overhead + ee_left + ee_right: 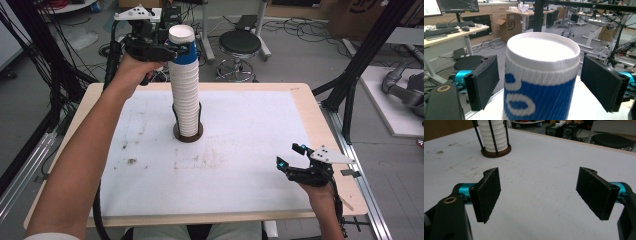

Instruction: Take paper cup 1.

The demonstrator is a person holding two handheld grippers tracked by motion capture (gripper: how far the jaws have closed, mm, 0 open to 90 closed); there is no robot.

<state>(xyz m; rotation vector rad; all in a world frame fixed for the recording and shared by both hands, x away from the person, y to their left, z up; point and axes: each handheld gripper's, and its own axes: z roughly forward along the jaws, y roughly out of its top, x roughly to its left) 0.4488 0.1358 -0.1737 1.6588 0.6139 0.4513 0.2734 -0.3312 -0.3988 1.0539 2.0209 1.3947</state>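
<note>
In the upper left of the high view the left gripper (pixel 172 50) is held up at the top of a tall stack of cups (pixel 185 95), its grey plate above it and the person's forearm running up to it from the lower left corner. The top cup (pixel 181 42), white-rimmed with a blue band, sits between the two black jaws. In the left gripper view that cup (pixel 541 82) takes the middle of the frame, with one pad (pixel 485 81) just off its left wall and the other pad (pixel 602 82) a little farther off on the right; a slim gap shows on each side, so the jaws stand open around the cup without pressing it. Moving right, the stack rises from a round brown base (pixel 188 135) with thin black upright rods, near the middle of the white table mat (pixel 250 145). In the right gripper view the same base (pixel 496 151) and the ribbed lower cups show in the upper left, well apart from that gripper's pads. At the lower right of the high view the right gripper (pixel 290 156) rests low over the mat near the table's edge, its jaws spread wide with nothing but bare mat between them.
</note>
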